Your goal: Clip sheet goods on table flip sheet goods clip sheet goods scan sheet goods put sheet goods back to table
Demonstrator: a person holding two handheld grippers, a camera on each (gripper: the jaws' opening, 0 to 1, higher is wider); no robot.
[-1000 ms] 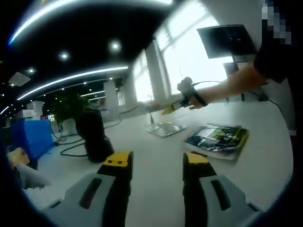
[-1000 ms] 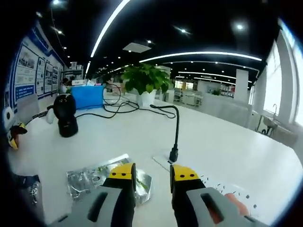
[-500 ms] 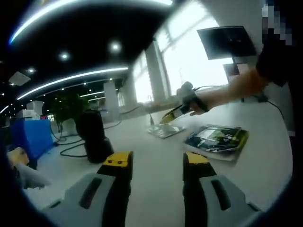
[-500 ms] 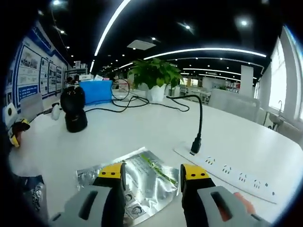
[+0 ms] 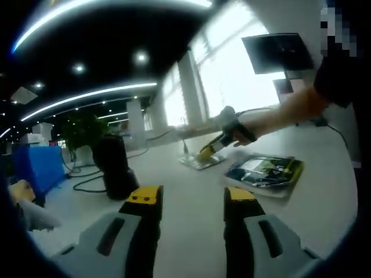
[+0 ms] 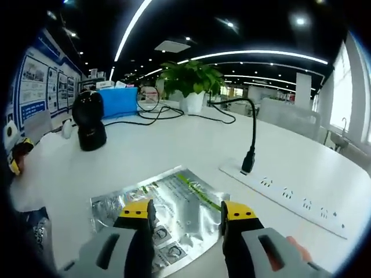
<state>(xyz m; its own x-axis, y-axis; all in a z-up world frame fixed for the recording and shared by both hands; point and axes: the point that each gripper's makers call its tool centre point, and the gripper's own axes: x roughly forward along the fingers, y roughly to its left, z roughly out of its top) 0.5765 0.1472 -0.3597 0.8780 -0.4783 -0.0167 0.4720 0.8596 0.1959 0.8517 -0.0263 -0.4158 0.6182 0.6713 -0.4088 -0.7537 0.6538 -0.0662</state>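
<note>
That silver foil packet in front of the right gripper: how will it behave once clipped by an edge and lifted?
The silver foil packet lies thin and nearly flat on the table, so it will probably be light and droop from a clipped edge. Its glossy, crinkled surface suggests it may slide between the jaws of the right gripper, which stand open.

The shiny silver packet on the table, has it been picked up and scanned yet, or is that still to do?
Nothing looks done yet. The silver packet lies flat on the white table. In hand: the right hand-held gripper is open, a jaw on either side of the packet, about to clip it. The left hand-held gripper is open and holds nothing. Clipping, flipping, scanning and putting back are all left.
</note>
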